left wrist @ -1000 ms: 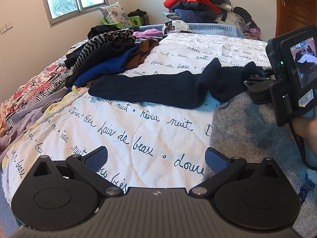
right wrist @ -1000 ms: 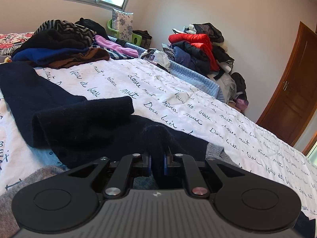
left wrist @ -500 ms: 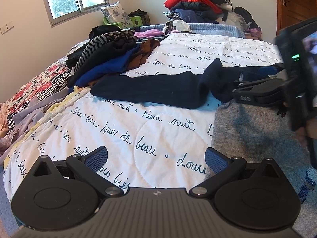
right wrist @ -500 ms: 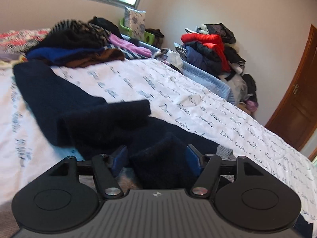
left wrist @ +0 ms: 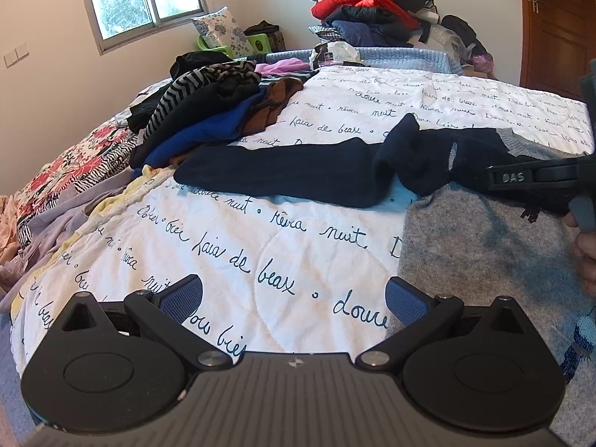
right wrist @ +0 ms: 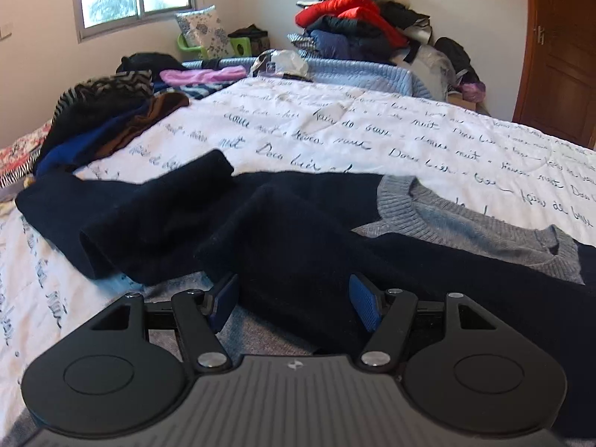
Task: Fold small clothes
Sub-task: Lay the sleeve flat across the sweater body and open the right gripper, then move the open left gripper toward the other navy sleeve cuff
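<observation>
A small sweater with navy sleeves (left wrist: 298, 171) and a grey body (left wrist: 484, 246) lies flat on the white lettered quilt (left wrist: 268, 246). In the right wrist view its grey ribbed collar (right wrist: 417, 201) faces up and one navy sleeve (right wrist: 298, 231) is folded in over the body. My right gripper (right wrist: 294, 301) stands open low over that fold; the navy cloth lies between its blue pads (right wrist: 363, 305) but they do not press it. From the left wrist view it shows at the right edge as the right gripper (left wrist: 499, 178). My left gripper (left wrist: 294, 294) is open over bare quilt near the front edge.
A heap of folded dark, striped, blue and brown clothes (left wrist: 208, 111) sits at the left of the bed. Floral bedding (left wrist: 67, 171) hangs off the left side. A tall pile with a red jacket (left wrist: 365, 3) stands beyond the bed, a wooden door (left wrist: 555, 26) at right.
My right gripper opened and let go of the navy sleeve, which now rests folded on the sweater. It then drew back and rolled level. The left gripper stayed still.
</observation>
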A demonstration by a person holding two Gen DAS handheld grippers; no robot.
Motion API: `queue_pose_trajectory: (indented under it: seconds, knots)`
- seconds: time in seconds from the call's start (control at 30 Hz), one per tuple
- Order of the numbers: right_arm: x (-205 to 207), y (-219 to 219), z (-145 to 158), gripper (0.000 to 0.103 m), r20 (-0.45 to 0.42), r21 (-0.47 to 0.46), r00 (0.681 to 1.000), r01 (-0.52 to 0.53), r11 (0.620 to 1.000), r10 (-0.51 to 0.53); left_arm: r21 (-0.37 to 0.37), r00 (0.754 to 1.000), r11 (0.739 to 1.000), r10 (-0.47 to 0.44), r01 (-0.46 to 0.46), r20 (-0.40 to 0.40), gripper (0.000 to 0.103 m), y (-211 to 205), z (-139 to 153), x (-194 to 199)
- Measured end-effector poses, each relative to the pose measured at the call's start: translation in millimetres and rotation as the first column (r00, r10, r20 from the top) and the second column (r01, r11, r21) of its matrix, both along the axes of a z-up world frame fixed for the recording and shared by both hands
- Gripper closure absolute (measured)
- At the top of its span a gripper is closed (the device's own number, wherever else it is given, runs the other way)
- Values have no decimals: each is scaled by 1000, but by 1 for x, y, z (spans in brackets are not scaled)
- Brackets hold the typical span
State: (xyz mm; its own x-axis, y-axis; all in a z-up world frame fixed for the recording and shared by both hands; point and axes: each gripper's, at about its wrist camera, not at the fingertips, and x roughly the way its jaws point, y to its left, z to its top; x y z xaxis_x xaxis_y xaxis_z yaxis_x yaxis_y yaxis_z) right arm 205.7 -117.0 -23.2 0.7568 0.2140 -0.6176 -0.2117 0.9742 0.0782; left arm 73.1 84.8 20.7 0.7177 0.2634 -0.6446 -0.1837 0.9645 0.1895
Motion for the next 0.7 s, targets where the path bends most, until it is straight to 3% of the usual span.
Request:
queue_pose_trajectory:
  seconds: [0.23,0.33,0.7]
  knots:
    - [-16,-6,14,37,15,5,1000,3,1000,-3,-32,999,999,42,-42,0,0,11,1,2]
    - [-25,-8,15,30,9,5,1000,-5,1000,5,-38,999,998,51,-51,-2,0,13,1,2]
    - [-69,-25,28,30,27,40,999,-24,999,23,-6,998,998,61,-61,2,0,11,0,3]
